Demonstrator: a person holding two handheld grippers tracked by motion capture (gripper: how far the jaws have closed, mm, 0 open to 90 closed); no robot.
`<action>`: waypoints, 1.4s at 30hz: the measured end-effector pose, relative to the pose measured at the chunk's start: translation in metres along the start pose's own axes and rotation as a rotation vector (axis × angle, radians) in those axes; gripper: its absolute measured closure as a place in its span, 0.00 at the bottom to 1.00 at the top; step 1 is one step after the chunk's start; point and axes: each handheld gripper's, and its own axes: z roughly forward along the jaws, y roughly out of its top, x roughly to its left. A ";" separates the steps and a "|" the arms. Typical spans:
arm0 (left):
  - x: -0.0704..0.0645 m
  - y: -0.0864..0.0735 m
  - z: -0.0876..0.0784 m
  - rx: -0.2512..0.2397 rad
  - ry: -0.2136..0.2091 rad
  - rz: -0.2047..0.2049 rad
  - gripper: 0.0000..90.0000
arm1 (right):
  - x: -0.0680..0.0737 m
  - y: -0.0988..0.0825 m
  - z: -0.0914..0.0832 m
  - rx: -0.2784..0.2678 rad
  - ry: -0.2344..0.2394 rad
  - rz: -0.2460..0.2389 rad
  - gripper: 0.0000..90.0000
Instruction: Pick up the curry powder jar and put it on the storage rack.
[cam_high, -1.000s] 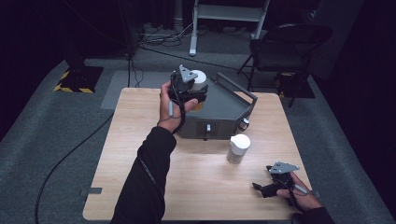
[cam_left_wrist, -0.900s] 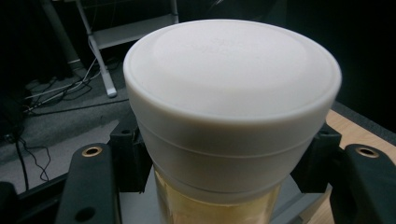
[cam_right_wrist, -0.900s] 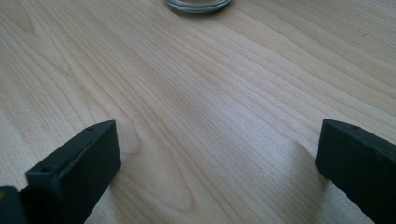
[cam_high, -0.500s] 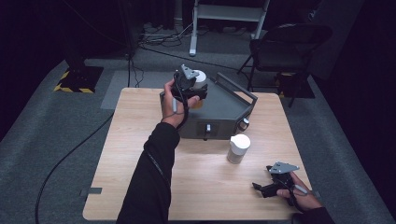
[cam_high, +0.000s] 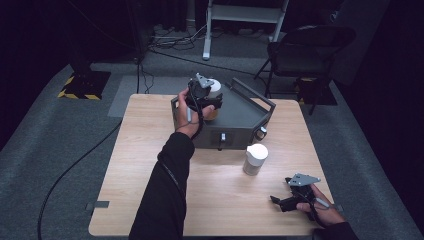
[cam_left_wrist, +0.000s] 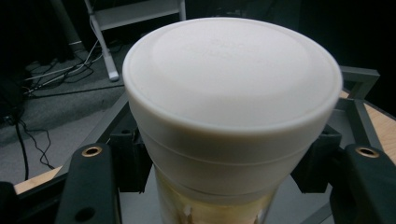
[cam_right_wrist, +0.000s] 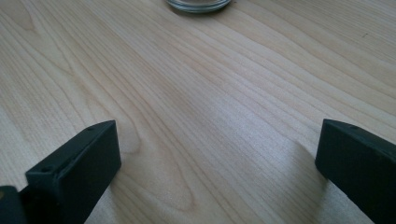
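Note:
My left gripper (cam_high: 209, 102) is shut on a white-lidded jar (cam_high: 215, 90) and holds it over the left part of the dark grey metal box (cam_high: 240, 117) at the back of the table. In the left gripper view the jar's white lid (cam_left_wrist: 231, 88) stands between the two black jaws, with pale contents under it. A second white-lidded jar (cam_high: 255, 159) stands on the table just in front of the box. Low at the front right, my right gripper (cam_high: 280, 200) rests over the wood, open, nothing between its jaws. That second jar's glass base (cam_right_wrist: 198, 4) sits ahead of it.
The box has a raised bar handle (cam_high: 252, 92) along its back right and a small latch (cam_high: 222, 137) on its front face. The wooden table (cam_high: 150, 170) stands on grey carpet. A black chair (cam_high: 305, 47) and a white frame (cam_high: 245, 12) stand behind it.
The left hand has carried the jar a little to the right and down, closer over the box. The right gripper has stayed where it was.

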 end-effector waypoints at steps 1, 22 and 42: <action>0.001 -0.001 0.001 0.001 -0.001 -0.001 0.39 | 0.000 0.000 0.000 0.000 0.000 0.000 0.00; 0.010 -0.014 0.008 0.033 0.008 -0.020 0.39 | 0.000 0.000 0.000 0.000 0.000 0.000 0.00; 0.010 -0.018 0.009 0.019 0.015 -0.027 0.37 | 0.000 0.000 0.000 0.000 0.000 0.000 0.00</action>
